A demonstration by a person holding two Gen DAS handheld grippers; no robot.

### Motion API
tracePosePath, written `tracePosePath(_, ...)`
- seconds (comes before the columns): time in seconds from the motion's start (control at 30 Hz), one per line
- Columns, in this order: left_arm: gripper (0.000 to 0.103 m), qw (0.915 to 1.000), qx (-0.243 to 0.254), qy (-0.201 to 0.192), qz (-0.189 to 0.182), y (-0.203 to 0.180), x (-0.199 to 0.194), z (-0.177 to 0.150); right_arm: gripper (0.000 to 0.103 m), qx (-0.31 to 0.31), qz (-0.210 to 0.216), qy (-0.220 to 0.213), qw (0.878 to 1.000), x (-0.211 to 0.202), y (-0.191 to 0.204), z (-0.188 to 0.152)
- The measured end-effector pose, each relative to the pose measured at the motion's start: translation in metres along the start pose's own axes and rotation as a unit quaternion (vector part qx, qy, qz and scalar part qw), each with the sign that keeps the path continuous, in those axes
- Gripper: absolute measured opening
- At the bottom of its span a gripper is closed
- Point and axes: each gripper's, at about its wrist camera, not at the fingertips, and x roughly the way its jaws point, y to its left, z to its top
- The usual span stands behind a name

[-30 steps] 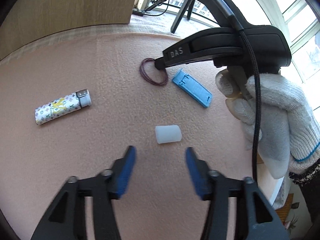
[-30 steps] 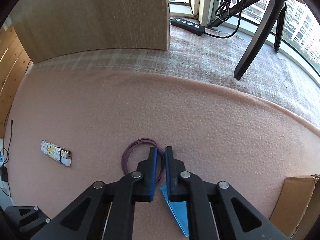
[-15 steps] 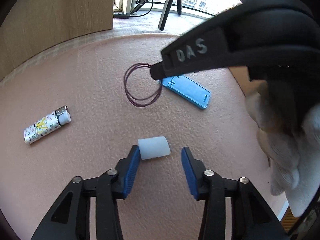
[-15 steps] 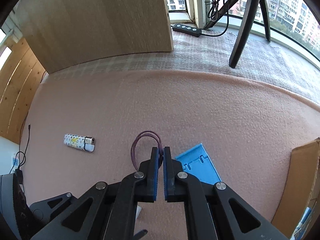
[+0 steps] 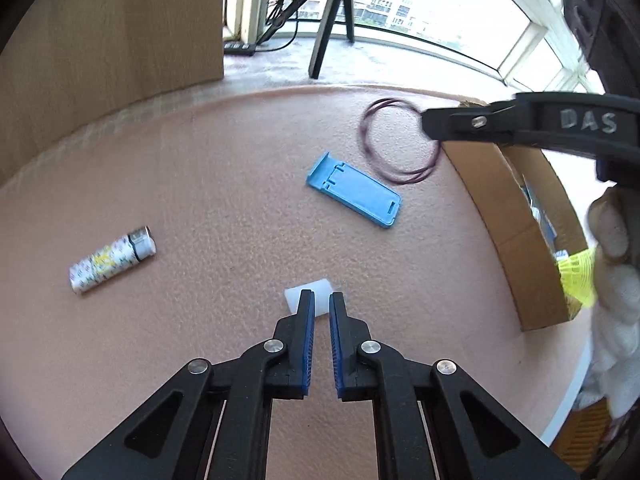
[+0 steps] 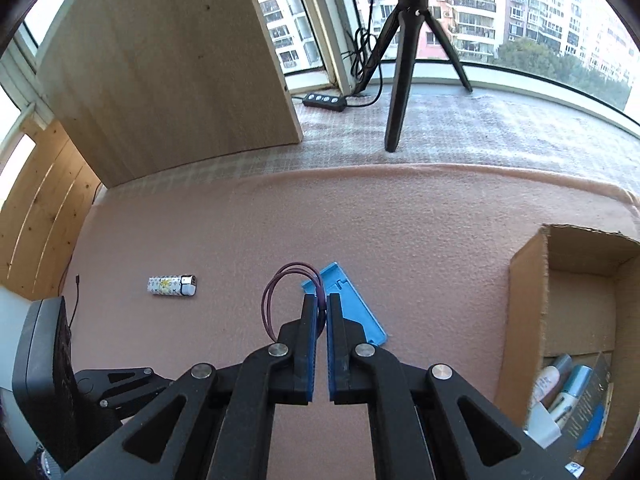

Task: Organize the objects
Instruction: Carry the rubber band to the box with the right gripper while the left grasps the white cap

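Bench [image 5: 208,168] covered with pink fleece cloth. On it directly: patterned lighter [image 5: 113,260] at left, lying on side; blue flat plastic holder [image 5: 354,189] near middle, well apart from lighter; small white block [image 5: 316,296] at near edge of view. Cardboard box [image 6: 576,300] stands open at right side of bench. Beyond pink cloth, checked cover with black tripod [image 6: 404,76] and power strip [image 6: 324,101] on it.

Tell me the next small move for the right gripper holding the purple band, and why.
Probably carry it on over the open cardboard box and release. The right gripper is shut on the purple band, which hangs clear of the pink cloth, beside the box.
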Motion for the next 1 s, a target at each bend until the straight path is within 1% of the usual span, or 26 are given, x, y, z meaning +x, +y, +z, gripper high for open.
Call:
tracePosePath(0.03, 0.003, 1.0000, -0.003, 0.000, -0.001, -0.002, -0.004, -0.003, 0.004, 0.003, -0.002, -0.007, 1.000, -0.009, -0.005, -0.001)
tracePosePath(0.1, 0.003, 0.9999, -0.013, -0.003, 0.011, 0.000, -0.010, -0.005, 0.004, 0.008, -0.006, -0.021, 1.000, -0.027, -0.015, -0.005)
tracePosePath(0.13, 0.007, 0.9997, -0.022, -0.003, 0.010, 0.001, -0.009, -0.005, 0.004, 0.009, -0.010, -0.028, 1.000, -0.037, -0.021, -0.007)
tracePosePath(0.17, 0.020, 0.9997, -0.025, 0.003, 0.000, -0.001, -0.007, -0.003, 0.004, 0.012, -0.012, -0.034, 0.999, -0.046, -0.027, -0.010)
tracePosePath(0.2, 0.028, 0.9998, -0.020, 0.005, 0.001, -0.006, -0.005, 0.000, 0.004, 0.015, -0.014, -0.037, 0.999, -0.053, -0.033, -0.012)
tracePosePath(0.23, 0.041, 0.9998, -0.003, 0.001, 0.019, -0.013, -0.004, -0.001, 0.004, 0.018, -0.016, -0.040, 0.999, -0.059, -0.039, -0.015)
tracePosePath(0.27, 0.047, 0.9993, 0.015, 0.001, 0.034, -0.016, 0.004, 0.003, 0.004, 0.022, -0.018, -0.041, 0.999, -0.064, -0.044, -0.019)
tracePosePath(0.3, 0.047, 0.9987, 0.026, 0.003, 0.044, -0.020, 0.009, 0.003, 0.004, 0.024, -0.021, -0.042, 0.999, -0.068, -0.049, -0.022)
tracePosePath(0.37, 0.047, 0.9976, 0.019, 0.012, 0.065, -0.018, 0.021, 0.005, 0.004, 0.028, -0.026, -0.040, 0.998, -0.074, -0.059, -0.030)
tracePosePath(0.43, 0.047, 0.9976, -0.010, 0.017, 0.067, -0.011, 0.028, 0.007, 0.004, 0.034, -0.030, -0.039, 0.998, -0.079, -0.070, -0.038)
tracePosePath(0.5, 0.047, 0.9970, -0.008, 0.025, 0.073, -0.011, 0.037, 0.005, 0.004, 0.035, -0.041, -0.041, 0.998, -0.084, -0.077, -0.045)
tracePosePath(0.53, 0.045, 0.9968, -0.007, 0.028, 0.074, -0.012, 0.039, 0.002, 0.004, 0.033, -0.052, -0.042, 0.997, -0.085, -0.080, -0.049)
tracePosePath(0.57, 0.041, 0.9968, -0.004, 0.018, 0.078, -0.012, 0.038, 0.000, 0.004, 0.032, -0.058, -0.043, 0.997, -0.086, -0.083, -0.051)
tracePosePath(0.6, 0.039, 0.9968, -0.007, 0.018, 0.078, -0.012, 0.038, -0.001, 0.004, 0.035, -0.059, -0.042, 0.997, -0.086, -0.087, -0.054)
tracePosePath(0.63, 0.031, 0.9969, -0.012, 0.015, 0.076, -0.010, 0.037, -0.001, 0.004, 0.041, -0.057, -0.043, 0.997, -0.088, -0.091, -0.056)
tracePosePath(0.67, 0.028, 0.9971, -0.019, 0.014, 0.073, -0.008, 0.037, 0.000, 0.004, 0.048, -0.056, -0.044, 0.996, -0.089, -0.096, -0.058)
tracePosePath(0.83, 0.025, 0.9972, -0.032, 0.014, 0.066, 0.000, 0.033, 0.000, 0.004, 0.066, -0.053, -0.051, 0.995, -0.097, -0.111, -0.062)
tracePosePath(0.93, 0.025, 0.9975, -0.032, 0.004, 0.063, -0.001, 0.025, 0.004, 0.004, 0.066, -0.055, -0.058, 0.995, -0.102, -0.116, -0.064)
tracePosePath(1.0, 0.025, 0.9979, -0.035, -0.004, 0.054, -0.002, 0.019, 0.011, 0.004, 0.069, -0.057, -0.064, 0.994, -0.108, -0.119, -0.065)
